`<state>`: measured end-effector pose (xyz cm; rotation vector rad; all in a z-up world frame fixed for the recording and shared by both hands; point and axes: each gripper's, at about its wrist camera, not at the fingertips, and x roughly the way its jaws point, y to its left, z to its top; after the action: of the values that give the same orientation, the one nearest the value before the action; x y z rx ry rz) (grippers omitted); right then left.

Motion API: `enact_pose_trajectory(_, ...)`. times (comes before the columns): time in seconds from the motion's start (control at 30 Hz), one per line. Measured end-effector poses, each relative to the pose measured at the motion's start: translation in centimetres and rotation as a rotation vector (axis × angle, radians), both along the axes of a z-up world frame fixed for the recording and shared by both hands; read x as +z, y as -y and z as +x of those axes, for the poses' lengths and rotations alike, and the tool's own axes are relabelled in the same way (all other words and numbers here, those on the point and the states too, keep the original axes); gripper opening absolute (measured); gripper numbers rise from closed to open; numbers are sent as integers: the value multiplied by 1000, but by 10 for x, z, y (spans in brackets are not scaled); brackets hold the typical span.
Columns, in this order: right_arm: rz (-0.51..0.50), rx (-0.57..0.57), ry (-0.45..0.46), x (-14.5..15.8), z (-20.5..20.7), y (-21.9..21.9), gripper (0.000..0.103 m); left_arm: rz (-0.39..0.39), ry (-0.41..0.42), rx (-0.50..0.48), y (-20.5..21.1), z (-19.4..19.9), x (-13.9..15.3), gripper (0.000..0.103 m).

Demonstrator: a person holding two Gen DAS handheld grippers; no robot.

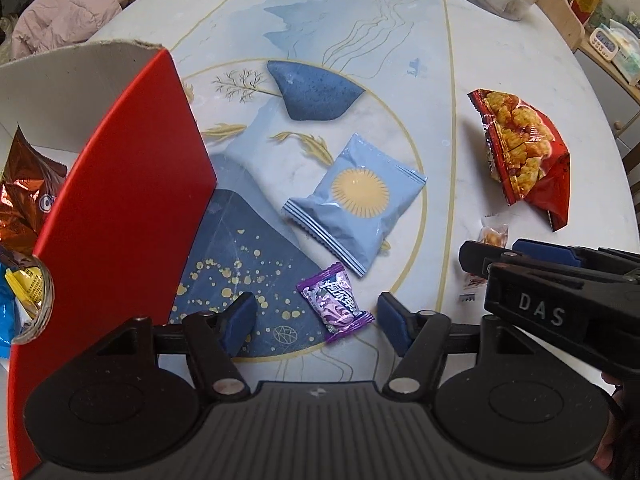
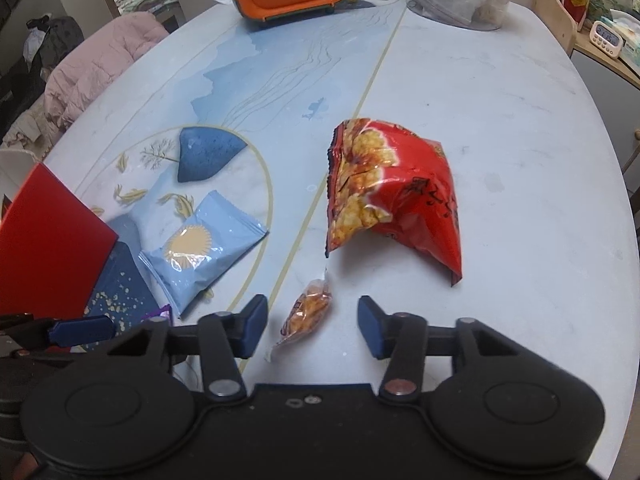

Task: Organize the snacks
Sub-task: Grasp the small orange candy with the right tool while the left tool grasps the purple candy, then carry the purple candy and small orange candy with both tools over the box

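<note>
Straddling the purple candy [image 1: 335, 301] and small clear snack packet [image 2: 307, 312], both released hand-held grippers, left hand-held gripper [image 1: 316, 320] and right hand-held gripper [image 2: 312, 326], should centre before clenching.

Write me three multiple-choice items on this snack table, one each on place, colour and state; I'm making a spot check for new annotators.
1. Where does the purple candy lie?
A. between the left tool's fingers
B. inside the red box
C. on the red snack bag

2. What colour is the packet with the sun print?
A. green
B. light blue
C. black

3. How does the right tool stand around the small clear snack packet?
A. shut on it
B. open, pads off it
C. far from it

Answers:
1 A, it sits on the table between the blue pads.
2 B, pale blue wrapper.
3 B, gaps show either side of it.
</note>
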<state>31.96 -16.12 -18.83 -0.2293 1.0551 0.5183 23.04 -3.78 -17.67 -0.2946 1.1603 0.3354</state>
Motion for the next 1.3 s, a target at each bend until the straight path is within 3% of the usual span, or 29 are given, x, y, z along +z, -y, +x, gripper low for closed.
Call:
enact_pose_trajectory(0.1, -7, -4, 6, -2, 0, -2, 36, 7, 4, -1, 1, 1, 0, 64)
enact_pose_trajectory(0.2, -26, 6, 18, -4, -2, -4, 29, 9, 10, 3, 0, 0, 1, 56)
enact_pose_trajectory(0.43, -49, 30, 50, -4, -11, -5, 15, 25, 15, -17, 1, -2, 3, 26)
enact_pose_trajectory(0.73, 29, -19, 38, 7, -21, 22, 13, -31, 38, -50, -5, -13, 9, 24)
enact_pose_trajectory(1.3, 150, -14, 75, 70, -93, 59, 13, -103, 110, -157, -3, -71, 62, 24)
